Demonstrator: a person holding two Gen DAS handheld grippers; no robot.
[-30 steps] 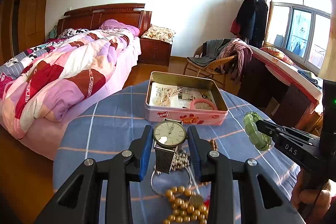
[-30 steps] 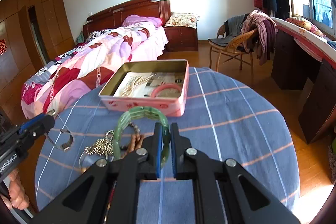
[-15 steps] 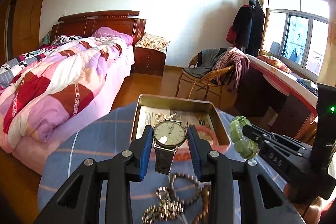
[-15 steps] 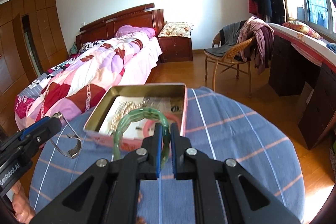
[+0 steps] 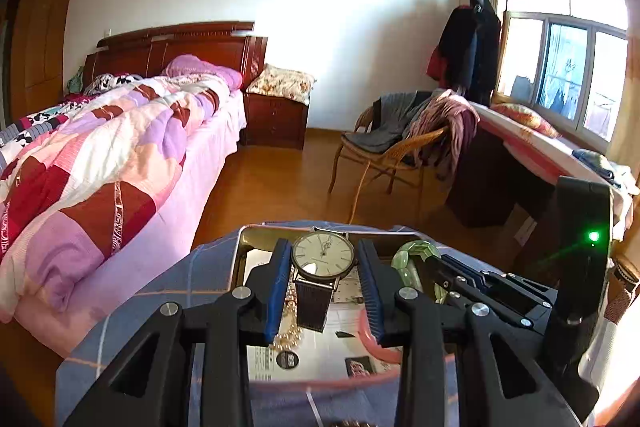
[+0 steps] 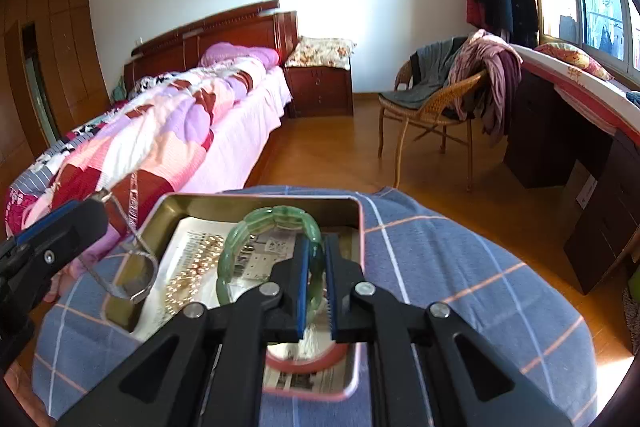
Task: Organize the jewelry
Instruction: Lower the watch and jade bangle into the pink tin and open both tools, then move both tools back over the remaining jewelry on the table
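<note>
Left tongs (image 5: 323,281) clamped on watch (image 5: 322,255) (case pinched, mesh strap hanging), held above open tin (image 5: 256,231). Right tongs (image 6: 314,277) closed on green bead bracelet (image 6: 269,221), also over tin. Inside tin: pearl strand (image 6: 188,275), pink bangle (image 6: 308,361), printed paper lining. Tin sits on blue checked surface (image 6: 460,267). Beyond: bed (image 5: 120,147), wicker chair (image 6: 432,107).

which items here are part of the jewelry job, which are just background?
Job: watch held by left gripper; green bracelet held by right gripper; tin box; pearl necklace inside it.
Background: bed; wicker chair; nightstand.
</note>
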